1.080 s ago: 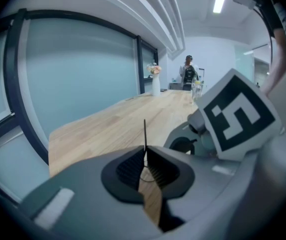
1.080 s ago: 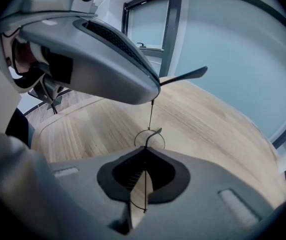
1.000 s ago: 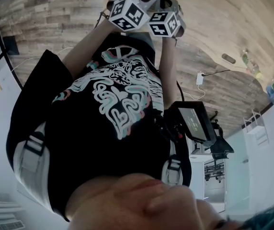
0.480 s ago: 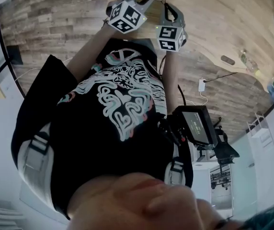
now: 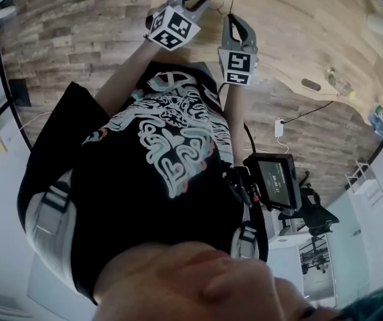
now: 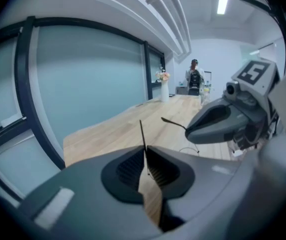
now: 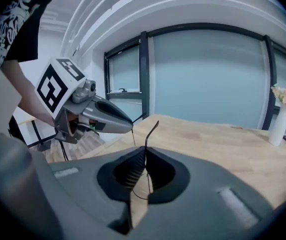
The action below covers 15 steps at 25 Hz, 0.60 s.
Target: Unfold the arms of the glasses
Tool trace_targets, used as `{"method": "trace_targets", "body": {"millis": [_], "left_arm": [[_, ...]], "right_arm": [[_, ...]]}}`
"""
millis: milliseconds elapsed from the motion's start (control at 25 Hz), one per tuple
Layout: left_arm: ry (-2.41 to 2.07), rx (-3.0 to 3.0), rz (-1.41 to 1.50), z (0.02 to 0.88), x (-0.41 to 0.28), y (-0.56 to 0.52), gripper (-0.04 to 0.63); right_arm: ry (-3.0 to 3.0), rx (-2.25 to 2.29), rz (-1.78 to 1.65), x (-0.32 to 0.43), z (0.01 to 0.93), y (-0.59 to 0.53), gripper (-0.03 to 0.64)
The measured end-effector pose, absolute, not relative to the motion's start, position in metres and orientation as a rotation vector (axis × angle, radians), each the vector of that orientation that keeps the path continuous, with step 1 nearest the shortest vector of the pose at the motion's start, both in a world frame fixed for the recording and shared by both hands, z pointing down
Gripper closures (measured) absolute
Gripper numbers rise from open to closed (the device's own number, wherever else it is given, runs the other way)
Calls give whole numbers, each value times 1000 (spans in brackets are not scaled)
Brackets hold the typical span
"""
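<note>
Left gripper (image 6: 144,153) has its 2 jaws pressed together on the glasses (image 6: 142,134), pinching 1 thin dark arm that pokes straight up out of the ribbed pads like a needle. Right gripper (image 7: 144,156) is clamped the same way on the other arm (image 7: 153,129), whose tip curves away at the top. Below those pads a fine wire loop (image 7: 135,194) shows in the gap. It is probably part of the frame, though it is too thin to be sure.

Each gripper view shows the opposite gripper near, its nose pointing in. The head view shows the 2 noses close together but apart, raised in front of the person's chest. The glasses are therefore in the air, strung between the 2 grippers and off the wooden table (image 5: 298,19) beyond them. The lenses cannot be made out in any view.

The glasses look very light and springy, with wire-thin arms that would bend or kink before they resist. The hinges are likely the weak point. A smooth, narrow arm may also swivel or slide between the pads. The sound hold is on the arm itself, nearer the hinge than the tip, and never on the lenses. The swing should follow the hinge's own arc with light force, stopping when the arm reaches its limit.
</note>
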<state>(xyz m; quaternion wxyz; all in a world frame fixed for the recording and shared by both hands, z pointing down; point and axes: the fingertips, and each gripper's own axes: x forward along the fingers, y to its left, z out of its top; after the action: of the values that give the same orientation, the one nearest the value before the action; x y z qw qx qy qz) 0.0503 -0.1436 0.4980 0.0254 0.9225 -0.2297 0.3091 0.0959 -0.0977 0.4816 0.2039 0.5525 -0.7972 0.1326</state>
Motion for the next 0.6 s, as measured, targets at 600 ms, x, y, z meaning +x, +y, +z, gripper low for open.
{"method": "trace_targets", "body": {"millis": [600], "left_arm": [[-682,2908,850,452,35,-138,588]], "right_arm": [[-2347,1742,401,85,419,-68,614]]}}
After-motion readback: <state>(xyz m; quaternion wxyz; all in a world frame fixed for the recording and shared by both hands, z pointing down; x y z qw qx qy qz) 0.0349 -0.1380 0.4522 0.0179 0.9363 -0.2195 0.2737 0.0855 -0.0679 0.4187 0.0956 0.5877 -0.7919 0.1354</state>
